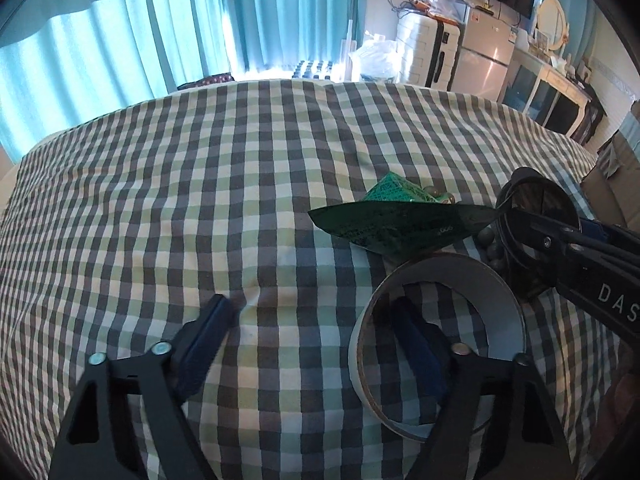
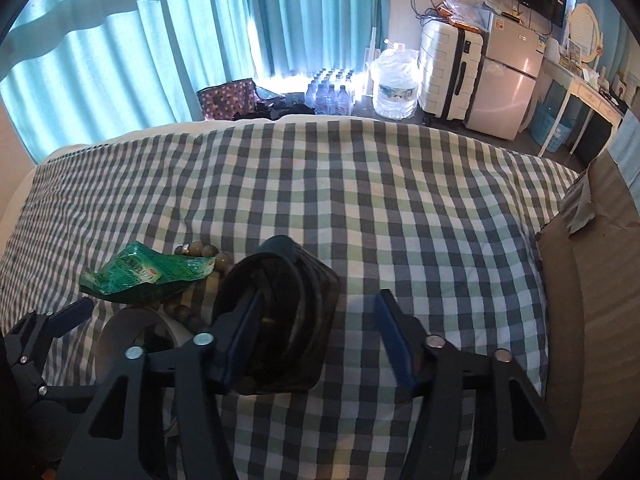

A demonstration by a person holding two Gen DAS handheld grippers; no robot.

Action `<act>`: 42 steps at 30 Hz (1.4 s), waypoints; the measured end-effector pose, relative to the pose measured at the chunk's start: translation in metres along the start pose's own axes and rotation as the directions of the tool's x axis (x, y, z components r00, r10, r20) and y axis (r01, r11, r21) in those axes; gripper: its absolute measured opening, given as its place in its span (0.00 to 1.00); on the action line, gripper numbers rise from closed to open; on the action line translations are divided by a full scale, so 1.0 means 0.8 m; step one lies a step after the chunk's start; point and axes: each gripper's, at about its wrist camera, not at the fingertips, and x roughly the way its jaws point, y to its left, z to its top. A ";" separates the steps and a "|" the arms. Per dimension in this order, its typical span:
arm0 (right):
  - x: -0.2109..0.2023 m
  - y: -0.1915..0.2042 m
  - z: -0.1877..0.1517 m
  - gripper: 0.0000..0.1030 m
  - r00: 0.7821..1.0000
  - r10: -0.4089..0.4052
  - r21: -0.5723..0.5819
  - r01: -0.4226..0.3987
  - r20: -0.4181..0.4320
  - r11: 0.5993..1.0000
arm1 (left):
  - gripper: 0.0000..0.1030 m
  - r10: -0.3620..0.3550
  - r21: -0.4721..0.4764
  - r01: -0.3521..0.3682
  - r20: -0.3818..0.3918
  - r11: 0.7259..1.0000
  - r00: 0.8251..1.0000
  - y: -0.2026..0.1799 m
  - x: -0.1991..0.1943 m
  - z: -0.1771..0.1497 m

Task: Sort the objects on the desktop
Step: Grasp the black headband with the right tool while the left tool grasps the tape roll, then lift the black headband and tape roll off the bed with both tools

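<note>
On the checked cloth lie a grey tape roll, a green foil packet, a string of round beads and a dark clear container with a coiled black cable inside. My left gripper is open; its right finger reaches inside the tape roll's ring, the left finger rests on bare cloth. My right gripper is open; its left finger is in the container's mouth, its right finger over bare cloth. The right gripper also shows in the left wrist view at the container.
A cardboard box stands at the right edge of the cloth. Beyond the far edge are teal curtains, water bottles, a big water jug, a white suitcase and a small fridge. The left and far cloth is bare.
</note>
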 end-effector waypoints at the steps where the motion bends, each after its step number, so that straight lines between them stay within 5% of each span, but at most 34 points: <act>1: 0.000 0.002 0.001 0.40 1.000 0.005 -0.006 -0.005 -0.002 1.000 | 0.66 -0.002 0.005 0.002 0.001 1.000 1.000 -0.001 -0.003 0.001; 4: -0.003 0.013 -0.001 0.13 1.000 0.005 -0.030 -0.005 -0.005 1.000 | 0.47 0.001 0.045 -0.001 0.007 0.999 1.000 -0.003 -0.012 0.003; 8: -0.012 0.025 -0.009 0.11 1.000 0.009 -0.029 -0.010 -0.018 1.000 | 0.16 -0.021 0.049 0.021 0.008 0.999 1.000 -0.003 -0.018 0.008; 12: -0.025 0.024 -0.015 0.09 0.999 0.039 -0.022 -0.040 -0.017 0.999 | 0.09 -0.037 0.048 0.037 0.009 0.998 0.999 0.000 -0.021 0.007; 25: -0.076 0.034 -0.010 0.09 0.997 0.079 -0.050 -0.078 0.019 0.996 | 0.08 -0.007 -0.011 0.007 0.038 1.000 0.999 0.029 -0.071 -0.002; 42: -0.200 0.057 -0.006 0.09 0.985 0.116 -0.088 -0.105 0.128 0.991 | 0.08 0.078 -0.053 -0.069 0.196 0.996 0.978 0.056 -0.225 0.006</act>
